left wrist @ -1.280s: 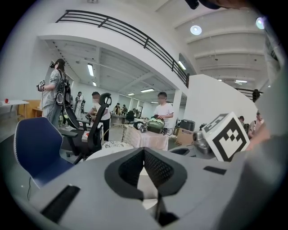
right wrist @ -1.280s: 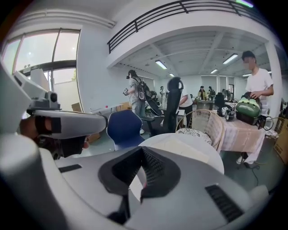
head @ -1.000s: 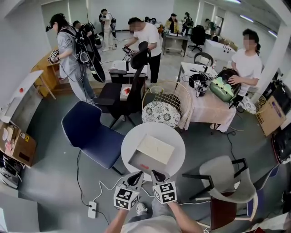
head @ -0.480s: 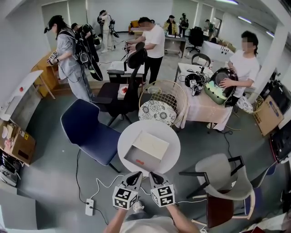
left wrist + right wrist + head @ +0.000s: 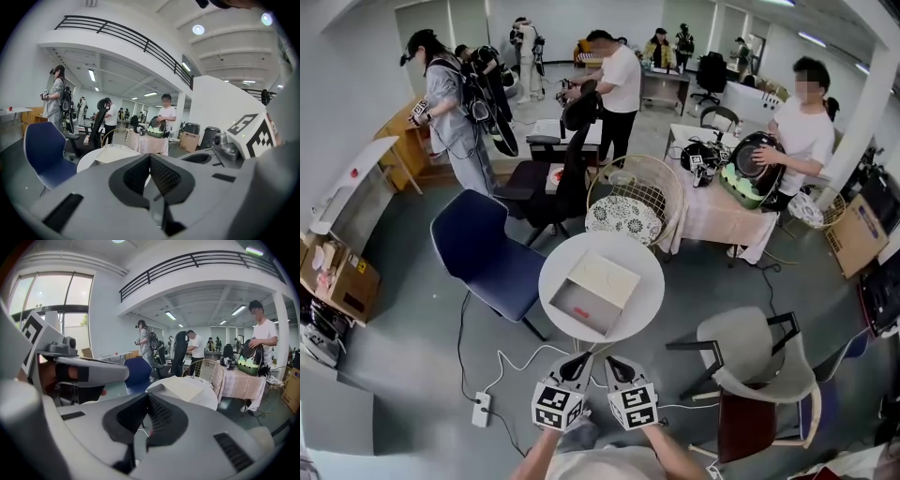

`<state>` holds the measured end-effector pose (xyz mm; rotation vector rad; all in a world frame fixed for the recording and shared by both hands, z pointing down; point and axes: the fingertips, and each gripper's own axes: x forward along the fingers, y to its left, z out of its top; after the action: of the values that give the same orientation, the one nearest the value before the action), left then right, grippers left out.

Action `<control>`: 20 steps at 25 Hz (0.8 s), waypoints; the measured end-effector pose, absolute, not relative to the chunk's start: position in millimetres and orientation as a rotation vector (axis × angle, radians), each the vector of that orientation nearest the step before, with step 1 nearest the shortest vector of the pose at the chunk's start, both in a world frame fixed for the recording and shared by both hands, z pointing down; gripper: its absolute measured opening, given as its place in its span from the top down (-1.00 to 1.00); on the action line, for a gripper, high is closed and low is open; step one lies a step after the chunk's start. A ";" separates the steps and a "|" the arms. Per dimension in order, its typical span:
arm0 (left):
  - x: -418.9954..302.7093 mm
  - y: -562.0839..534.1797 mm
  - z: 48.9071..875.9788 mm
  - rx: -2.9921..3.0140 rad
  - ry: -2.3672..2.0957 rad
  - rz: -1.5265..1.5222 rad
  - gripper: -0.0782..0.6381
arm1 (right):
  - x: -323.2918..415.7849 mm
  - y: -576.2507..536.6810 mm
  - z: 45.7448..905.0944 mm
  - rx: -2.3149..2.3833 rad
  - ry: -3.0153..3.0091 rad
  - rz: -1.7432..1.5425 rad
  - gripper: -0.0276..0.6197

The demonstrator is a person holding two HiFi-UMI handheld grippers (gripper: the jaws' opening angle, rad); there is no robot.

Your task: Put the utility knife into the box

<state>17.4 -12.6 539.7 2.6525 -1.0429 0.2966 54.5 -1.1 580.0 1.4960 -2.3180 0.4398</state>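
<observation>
head view: box (image 5: 592, 292) open on round white counter (image 5: 652, 281). utility knife (image 5: 579, 312) shows only as red speck on box floor, near-left part; long axis, pointing too small to read. left tool (image 5: 577, 364) and right tool (image 5: 616, 364) side by side, short of counter's near rim, bare floor between. blue chair (image 5: 483, 253) left of counter, grey chair (image 5: 759, 361) right.

left gripper view: left tool (image 5: 150, 161) pressed together, nothing between.

right gripper view: right tool (image 5: 147, 400) pressed together, empty; box (image 5: 180, 387) ahead.

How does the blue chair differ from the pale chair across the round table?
The blue chair is dark blue; the pale chair has a light grey shell. The pale chair has black armrests; the blue chair shows none. In the head view the blue chair stands left of the round table, the pale chair at its lower right. Both are unoccupied and stand near the table.
</observation>
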 end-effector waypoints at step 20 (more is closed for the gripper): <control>10.4 114.2 543.4 2.659 -1.078 0.296 0.75 | 40.8 122.8 571.1 1.491 -2.367 0.385 0.87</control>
<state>10.4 114.2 543.4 2.6587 -1.0781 0.2958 40.8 122.8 571.1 1.4914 -2.3667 0.3845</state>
